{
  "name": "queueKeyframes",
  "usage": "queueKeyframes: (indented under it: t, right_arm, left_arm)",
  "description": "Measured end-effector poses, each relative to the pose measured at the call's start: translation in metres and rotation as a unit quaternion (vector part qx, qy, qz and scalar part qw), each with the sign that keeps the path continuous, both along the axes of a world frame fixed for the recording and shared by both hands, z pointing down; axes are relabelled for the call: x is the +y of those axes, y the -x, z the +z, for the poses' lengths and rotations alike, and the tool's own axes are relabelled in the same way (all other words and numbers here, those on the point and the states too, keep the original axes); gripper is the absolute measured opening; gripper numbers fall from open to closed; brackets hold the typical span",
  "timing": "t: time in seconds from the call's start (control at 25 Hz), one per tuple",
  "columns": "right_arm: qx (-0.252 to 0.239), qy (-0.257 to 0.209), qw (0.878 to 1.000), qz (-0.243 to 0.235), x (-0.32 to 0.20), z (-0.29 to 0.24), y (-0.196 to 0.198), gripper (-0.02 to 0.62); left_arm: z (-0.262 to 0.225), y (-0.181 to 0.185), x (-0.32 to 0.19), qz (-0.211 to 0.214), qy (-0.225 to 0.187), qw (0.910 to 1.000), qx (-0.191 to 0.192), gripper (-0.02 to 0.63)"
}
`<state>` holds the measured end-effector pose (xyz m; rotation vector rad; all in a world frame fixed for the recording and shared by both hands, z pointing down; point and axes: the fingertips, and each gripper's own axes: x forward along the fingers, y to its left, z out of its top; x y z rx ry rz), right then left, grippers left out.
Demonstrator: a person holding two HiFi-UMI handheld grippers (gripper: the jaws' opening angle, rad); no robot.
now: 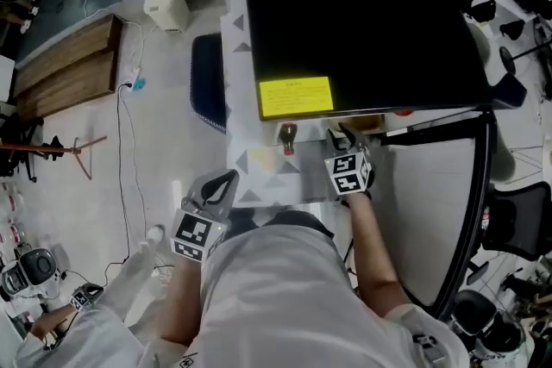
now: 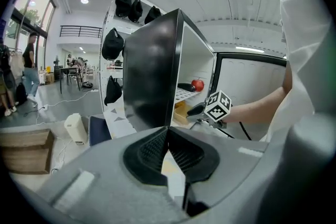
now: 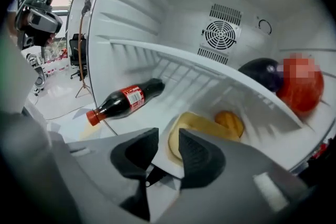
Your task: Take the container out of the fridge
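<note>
The black-topped mini fridge stands with its door swung out to the right. Inside, on the fridge floor, lies a yellow container with a white rim and an orange piece of food in it. My right gripper is at the fridge opening, open, with the container's near rim between its jaws and the pads not pressing on it. My left gripper hangs low by my body, away from the fridge, shut and empty.
A cola bottle lies on the fridge floor left of the container. The wire shelf above holds an eggplant and a red apple. On the room floor are a white bin, a wooden pallet and an office chair.
</note>
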<state>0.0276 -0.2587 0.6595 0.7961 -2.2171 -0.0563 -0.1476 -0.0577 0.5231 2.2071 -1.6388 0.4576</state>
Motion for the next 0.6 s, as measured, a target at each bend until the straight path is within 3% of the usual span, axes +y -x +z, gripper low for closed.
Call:
queueKeyframes:
  t: [0.4,0.6]
  right_arm:
    - [0.072,0.018,0.997,-0.035,-0.01,0.042,0.008,0.124]
    - [0.1,-0.002,0.994,-0.042,-0.014,0.044,0.006,0.091]
  left_arm:
    - [0.008,0.003,0.007,-0.028,0.012,0.9995,0.002,0.009]
    - [0.008,0.004,0.008,-0.029,0.014,0.9995,0.001,0.009]
